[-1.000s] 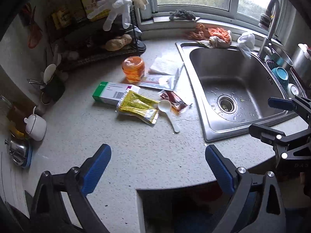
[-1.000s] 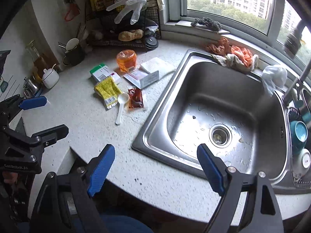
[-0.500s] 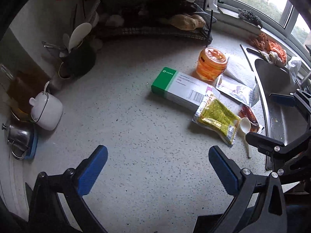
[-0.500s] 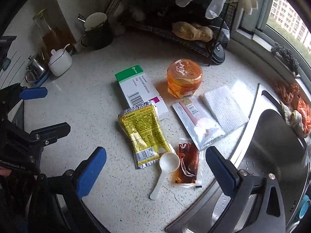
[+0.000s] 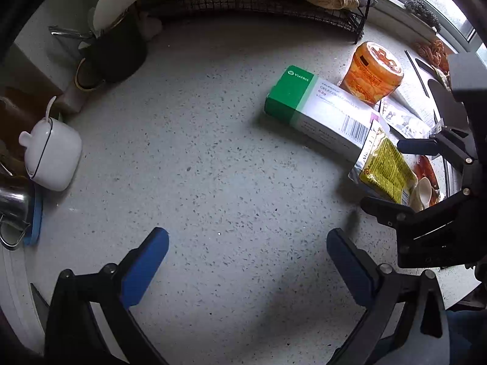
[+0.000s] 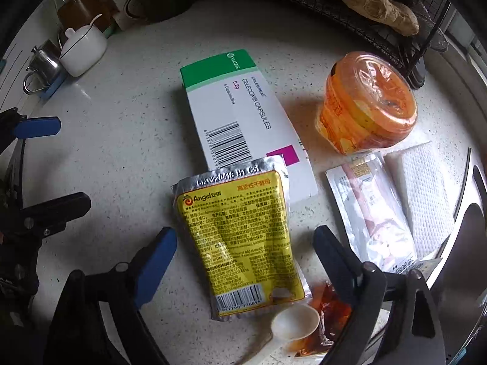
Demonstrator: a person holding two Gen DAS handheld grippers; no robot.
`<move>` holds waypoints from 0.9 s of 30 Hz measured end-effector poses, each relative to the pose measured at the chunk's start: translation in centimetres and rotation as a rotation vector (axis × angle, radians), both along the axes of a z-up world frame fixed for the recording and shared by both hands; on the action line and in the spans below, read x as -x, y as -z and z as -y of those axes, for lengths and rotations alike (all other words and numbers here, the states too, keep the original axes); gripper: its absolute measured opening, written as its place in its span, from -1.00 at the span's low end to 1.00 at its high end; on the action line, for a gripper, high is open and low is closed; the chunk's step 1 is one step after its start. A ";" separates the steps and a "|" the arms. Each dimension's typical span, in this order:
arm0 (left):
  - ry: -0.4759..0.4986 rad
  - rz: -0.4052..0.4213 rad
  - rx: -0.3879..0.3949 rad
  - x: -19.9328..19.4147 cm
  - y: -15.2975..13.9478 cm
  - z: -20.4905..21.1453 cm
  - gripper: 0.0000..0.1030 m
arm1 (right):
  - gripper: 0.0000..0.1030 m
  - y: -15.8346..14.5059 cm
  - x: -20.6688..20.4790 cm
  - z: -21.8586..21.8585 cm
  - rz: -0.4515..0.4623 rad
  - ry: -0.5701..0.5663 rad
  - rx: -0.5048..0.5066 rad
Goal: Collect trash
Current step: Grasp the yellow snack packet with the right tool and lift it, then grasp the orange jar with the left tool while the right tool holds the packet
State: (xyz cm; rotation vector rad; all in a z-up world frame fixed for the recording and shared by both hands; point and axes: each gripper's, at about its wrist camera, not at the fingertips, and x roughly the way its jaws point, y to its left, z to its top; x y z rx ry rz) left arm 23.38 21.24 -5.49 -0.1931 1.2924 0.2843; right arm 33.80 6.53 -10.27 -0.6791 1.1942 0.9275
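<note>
Trash lies in a cluster on the speckled counter: a yellow yeast packet [image 6: 240, 243], a green-and-white medicine box [image 6: 240, 115], an orange plastic cup [image 6: 368, 106], a white sachet [image 6: 371, 213], a red sauce sachet [image 6: 328, 313], a white plastic spoon [image 6: 295, 325] and a paper napkin [image 6: 423, 188]. My right gripper [image 6: 243, 237] points down over the yellow packet. Its jaws are closing, with the packet lying between the blue pads, which stand clear of it. My left gripper [image 5: 246, 237] hangs open over bare counter left of the box [image 5: 316, 109], holding nothing.
A white lidded pot [image 5: 51, 155] and a steel kettle [image 5: 12, 210] stand at the left edge. A dark utensil mug [image 5: 115, 51] and a wire rack [image 5: 274, 0] line the back wall. The sink rim [image 6: 465, 243] borders the trash on the right.
Both grippers swung away from the sink and the counter's front edge, leftward and lower. The right one now hangs close over the trash; the left sits over bare counter.
</note>
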 end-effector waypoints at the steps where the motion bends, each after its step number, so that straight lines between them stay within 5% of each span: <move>1: 0.003 0.002 0.003 0.0 0.0 0.0 1.00 | 0.71 0.0 0.1 -0.2 0.010 -0.012 -0.002; 2: 0.005 0.005 0.004 0.0 0.0 0.0 1.00 | 0.66 -0.1 0.2 -0.3 0.020 -0.026 -0.008; 4: 0.010 0.007 0.001 0.0 -0.2 0.0 1.00 | 0.04 -0.5 0.6 -0.7 0.064 -0.056 -0.008; 7: 0.013 0.022 -0.006 -0.2 -0.8 0.1 1.00 | -0.10 -0.9 1.6 -0.7 0.034 -0.065 -0.032; 12: 0.035 0.077 -0.014 -1.3 -3.0 0.9 1.00 | -0.16 -3.6 2.3 1.2 0.017 -0.038 -0.106; 16: 0.084 0.132 -0.018 -3.3 -4.9 2.2 1.00 | -0.18 -7.0 2.7 3.2 0.141 -0.002 -0.178; 19: 0.141 0.160 -0.028 -5.2 -5.8 3.8 1.00 | -0.18 -8.7 1.4 5.7 0.131 0.087 -0.229; 27: 0.267 0.179 -0.041 -10.8 -5.6 6.9 1.00 | -0.19 -8.0 -4.5 10.1 0.136 0.325 -0.220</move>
